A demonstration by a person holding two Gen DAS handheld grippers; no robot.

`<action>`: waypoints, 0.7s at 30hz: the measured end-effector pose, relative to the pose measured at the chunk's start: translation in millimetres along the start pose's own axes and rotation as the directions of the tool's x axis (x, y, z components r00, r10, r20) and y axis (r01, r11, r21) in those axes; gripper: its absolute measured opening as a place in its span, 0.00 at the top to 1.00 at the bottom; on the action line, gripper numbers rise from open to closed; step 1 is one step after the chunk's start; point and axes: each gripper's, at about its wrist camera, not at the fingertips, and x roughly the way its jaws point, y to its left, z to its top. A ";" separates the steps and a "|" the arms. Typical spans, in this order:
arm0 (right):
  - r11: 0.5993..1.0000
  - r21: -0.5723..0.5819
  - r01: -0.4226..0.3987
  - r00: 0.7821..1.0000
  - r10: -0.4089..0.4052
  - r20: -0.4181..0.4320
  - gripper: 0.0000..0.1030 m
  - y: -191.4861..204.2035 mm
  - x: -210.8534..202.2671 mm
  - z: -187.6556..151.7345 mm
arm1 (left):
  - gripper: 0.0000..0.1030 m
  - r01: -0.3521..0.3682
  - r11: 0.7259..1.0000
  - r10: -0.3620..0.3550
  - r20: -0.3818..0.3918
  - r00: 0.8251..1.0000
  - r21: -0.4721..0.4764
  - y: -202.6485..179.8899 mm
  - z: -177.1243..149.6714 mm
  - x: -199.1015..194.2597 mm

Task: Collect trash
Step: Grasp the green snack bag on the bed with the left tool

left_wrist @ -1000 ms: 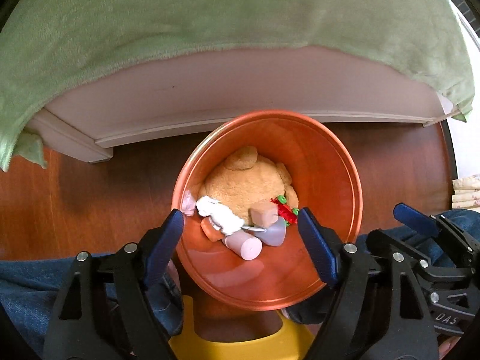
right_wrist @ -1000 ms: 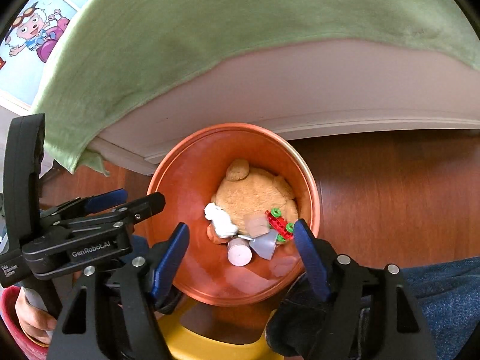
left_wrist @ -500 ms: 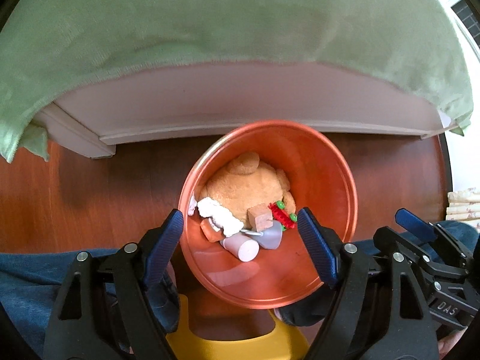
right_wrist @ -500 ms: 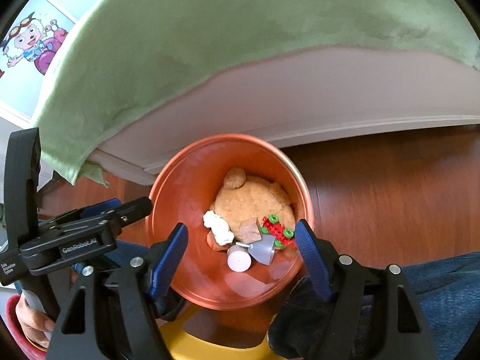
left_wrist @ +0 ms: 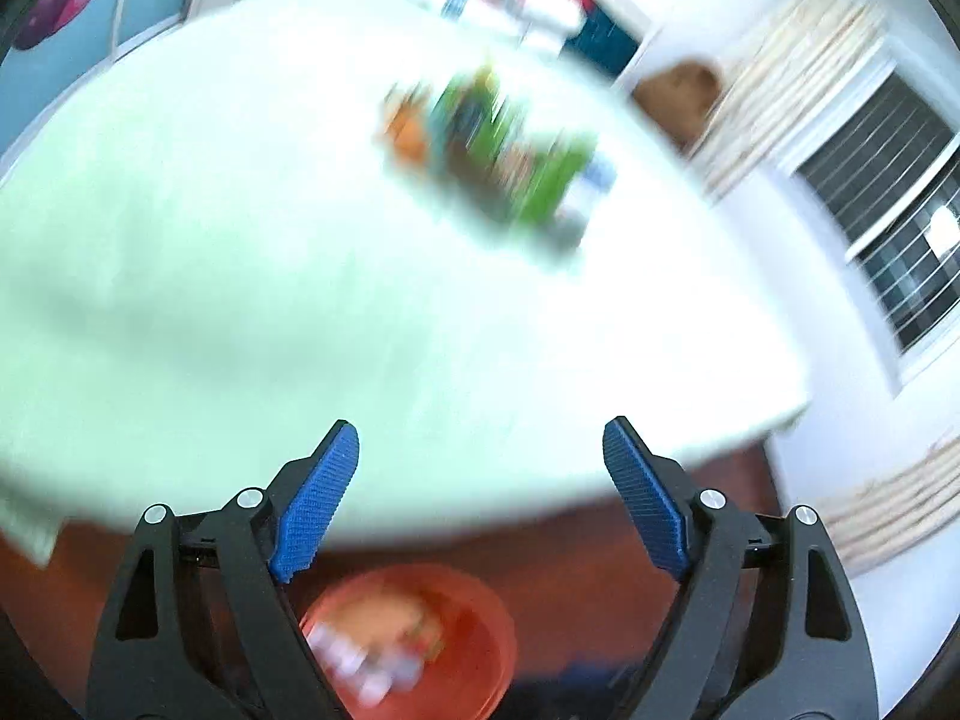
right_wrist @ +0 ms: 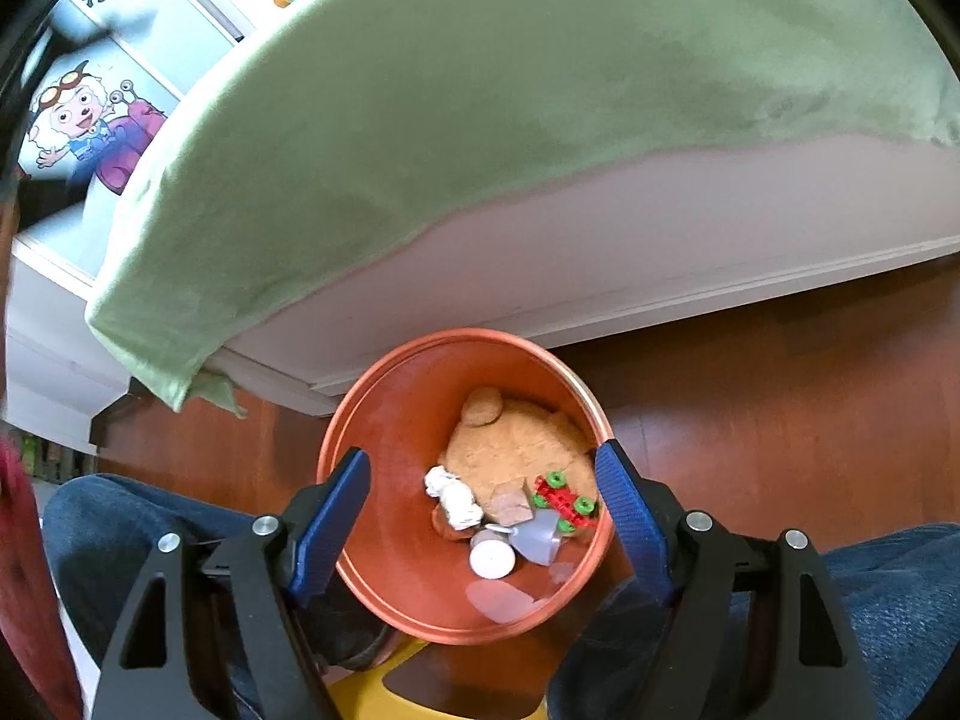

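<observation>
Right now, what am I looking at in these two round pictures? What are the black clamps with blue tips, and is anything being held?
No robot here: a person holds a two-finger gripper in each hand, and each carries a wide-angle camera looking along its fingers. The clamps are those grippers.

The right-hand view is sharp: the right gripper is open and empty above an orange bucket on the wooden floor. Inside lie a tan plush toy, crumpled white paper, a small red and green toy and other bits.

The left-hand view is blurred. The left gripper, also open and empty, faces a bed with a pale green cover and some colourful items too smeared to identify.
</observation>
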 end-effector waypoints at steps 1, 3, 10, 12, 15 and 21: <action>1.000 0.002 -0.004 1.000 0.004 0.000 0.26 -1.0 0.2 0.1 | 0.20 0.033 0.999 -0.032 0.024 0.999 -0.017 -4.7 20.9 8.2; 1.000 0.000 -0.013 1.000 0.013 -0.002 0.26 -1.9 0.3 0.0 | 0.20 0.090 0.994 -0.089 0.019 0.996 -0.054 -10.6 53.6 30.5; 1.000 -0.011 -0.012 1.000 0.012 0.002 0.26 -4.2 -1.7 -1.7 | 0.20 0.146 0.953 -0.155 -0.015 0.988 -0.266 -3.1 125.6 109.5; 1.000 -0.009 -0.012 1.000 0.012 -0.003 0.26 -5.6 -0.9 -0.9 | 0.20 0.108 0.950 -0.122 -0.030 0.992 -0.294 1.0 132.7 123.1; 1.000 -0.004 -0.013 1.000 0.013 -0.006 0.26 -7.0 -0.3 0.7 | 0.50 0.090 0.954 -0.105 -0.038 0.994 -0.286 1.4 137.1 128.5; 1.000 -0.006 -0.027 1.000 0.027 -0.005 0.26 -4.0 -3.5 3.6 | 0.68 0.077 0.984 -0.084 -0.034 0.996 -0.159 -14.5 131.8 101.8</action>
